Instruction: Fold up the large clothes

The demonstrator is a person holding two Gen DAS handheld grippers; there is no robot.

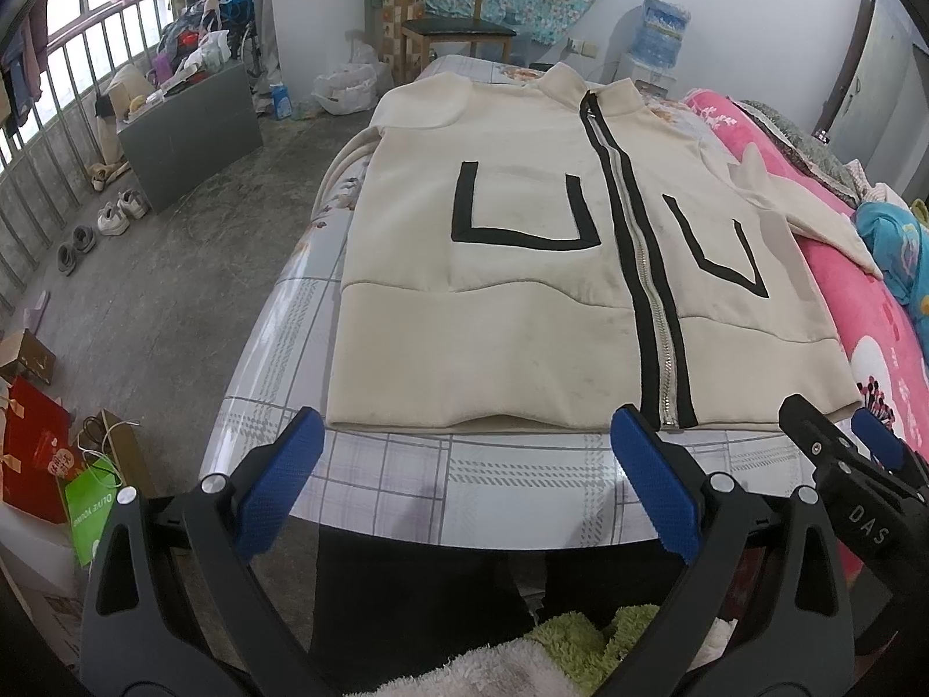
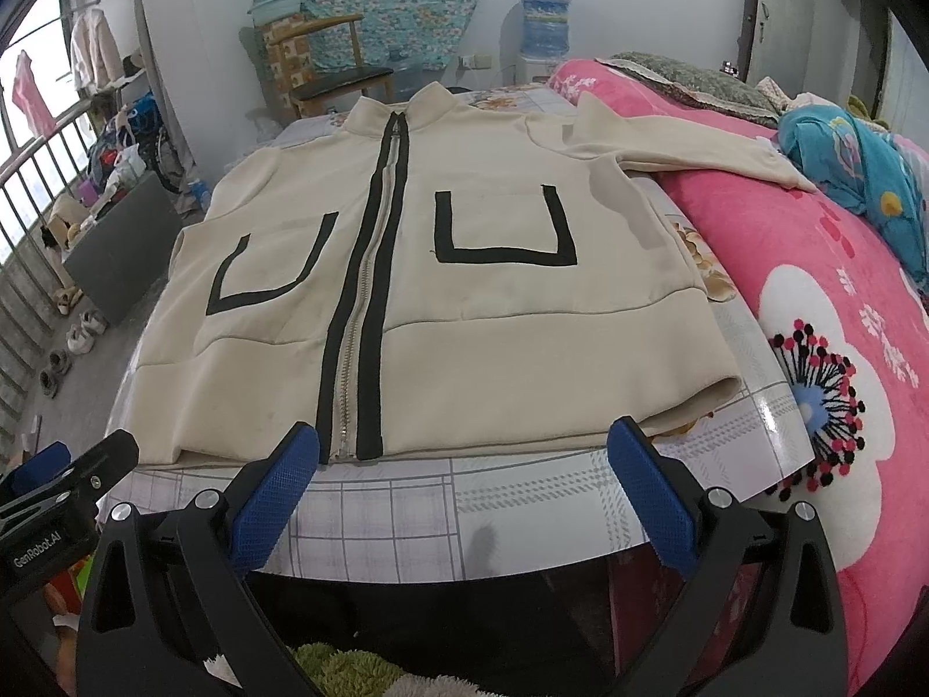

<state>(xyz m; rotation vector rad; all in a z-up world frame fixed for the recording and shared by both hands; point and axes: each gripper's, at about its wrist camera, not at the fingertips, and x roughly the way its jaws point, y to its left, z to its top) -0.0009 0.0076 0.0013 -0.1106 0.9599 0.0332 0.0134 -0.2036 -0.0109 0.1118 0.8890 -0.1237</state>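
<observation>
We see a cream jacket (image 1: 522, 302) lying flat, front up, on a table (image 1: 522, 476) covered with a glossy plaid cloth; its hem runs along the near edge, just ahead of both grippers, and its collar points to the far end; a silver zipper (image 1: 644, 267) edged with black bands is closed down the middle, and a black U-shaped pocket outline (image 1: 517, 215) sits on each side of it. The jacket's sleeve on our right (image 2: 697, 154) stretches off the table onto a pink floral blanket (image 2: 842, 302) beside it; the sleeve on our left we cannot make out clearly.

The left gripper (image 1: 464, 476) hovers over the near edge of the table with its blue-padded fingers (image 1: 278, 482) spread wide and empty, not touching the jacket; the right gripper (image 2: 464, 476) hangs likewise, fingers (image 2: 650, 488) wide apart, holding nothing.

From the left wrist view, the right gripper's body reads "DAS"; from the right wrist view, the left gripper's body reads "GenRobot.AI". A green paper bag (image 1: 93, 511) on the floor beside red gift boxes (image 1: 32, 441) carries white lettering, which we read as "OLIVE YOUNG"; a water cooler bottle (image 2: 544, 23) and a wooden chair (image 1: 458, 17) stand by the far wall.
</observation>
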